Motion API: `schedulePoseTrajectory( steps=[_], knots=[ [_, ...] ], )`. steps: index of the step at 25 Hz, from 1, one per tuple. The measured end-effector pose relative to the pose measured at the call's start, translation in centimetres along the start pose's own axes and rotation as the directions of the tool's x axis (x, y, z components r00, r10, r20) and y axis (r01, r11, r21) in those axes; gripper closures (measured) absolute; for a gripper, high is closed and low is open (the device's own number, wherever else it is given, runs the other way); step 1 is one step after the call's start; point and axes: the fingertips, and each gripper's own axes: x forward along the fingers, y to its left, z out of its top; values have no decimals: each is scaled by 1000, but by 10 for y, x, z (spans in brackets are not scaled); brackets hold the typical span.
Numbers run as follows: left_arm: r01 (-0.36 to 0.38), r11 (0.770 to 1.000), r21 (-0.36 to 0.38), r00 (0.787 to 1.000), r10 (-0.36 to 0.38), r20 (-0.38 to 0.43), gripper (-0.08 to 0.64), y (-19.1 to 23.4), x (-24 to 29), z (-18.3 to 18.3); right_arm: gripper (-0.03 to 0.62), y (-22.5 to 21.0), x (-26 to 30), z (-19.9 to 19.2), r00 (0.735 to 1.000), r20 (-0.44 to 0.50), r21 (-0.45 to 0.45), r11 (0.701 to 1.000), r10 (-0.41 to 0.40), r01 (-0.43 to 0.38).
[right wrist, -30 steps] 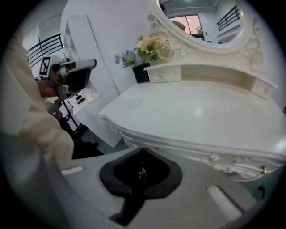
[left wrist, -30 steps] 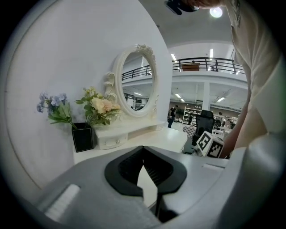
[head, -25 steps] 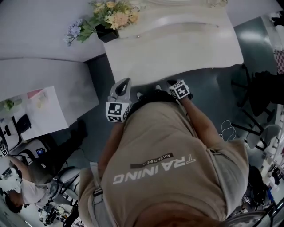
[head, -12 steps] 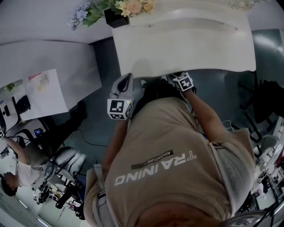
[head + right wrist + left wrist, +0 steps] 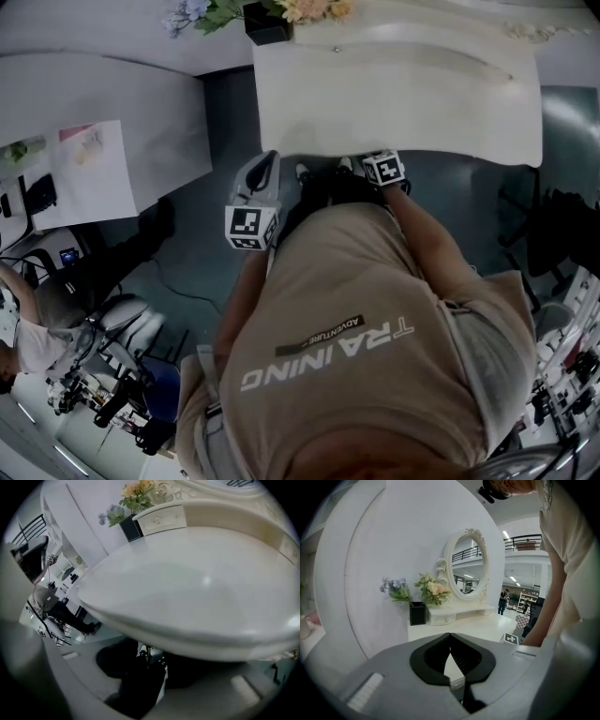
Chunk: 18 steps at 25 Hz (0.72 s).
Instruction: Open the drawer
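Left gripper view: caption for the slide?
Left gripper, jaws shut, faces a white dressing table bearing an oval white-framed mirror and a black square vase of flowers.

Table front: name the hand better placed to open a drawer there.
Probably the right tongs: just opened, empty, they sit below the table's front edge; the left tongs, shut, point over the tabletop.

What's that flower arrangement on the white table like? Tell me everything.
The flower arrangement stands upright in a black square vase at a back corner of the white dressing table, close beside the small drawer unit under the oval mirror. Peach and cream blooms fill the middle. Pale purple ones lean out to one side on green stems.
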Motion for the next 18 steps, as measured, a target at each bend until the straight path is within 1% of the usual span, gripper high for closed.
schedulePoseTrajectory(
  steps=[4, 6, 11, 14, 18],
  knots=[
    [-18, 1000, -1, 1000, 18, -15, 552, 1, -13, -10, 426, -3, 7, -3, 1000, -3, 60, 998, -27, 27],
    [-27, 1000, -4, 999, 27, -22, 552, 3, -18, -14, 466, -6, 8, -3, 999, 10, 80, 996, -42, 41],
    [-32, 999, -18, 999, 31, -19, 552, 4, -25, -18, 465, -6, 5, -3, 999, -3, 57, 998, -37, 37],
    [-12, 1000, -7, 1000, 11, -11, 552, 0, -22, -16, 465, -4, 6, -7, 999, -24, 70, 997, -36, 37],
    [19, 1000, 0, 1000, -19, -8, 552, -8, -15, -12, 465, 0, 1, -14, 999, -45, 64, 998, -19, 22]
  ],
)
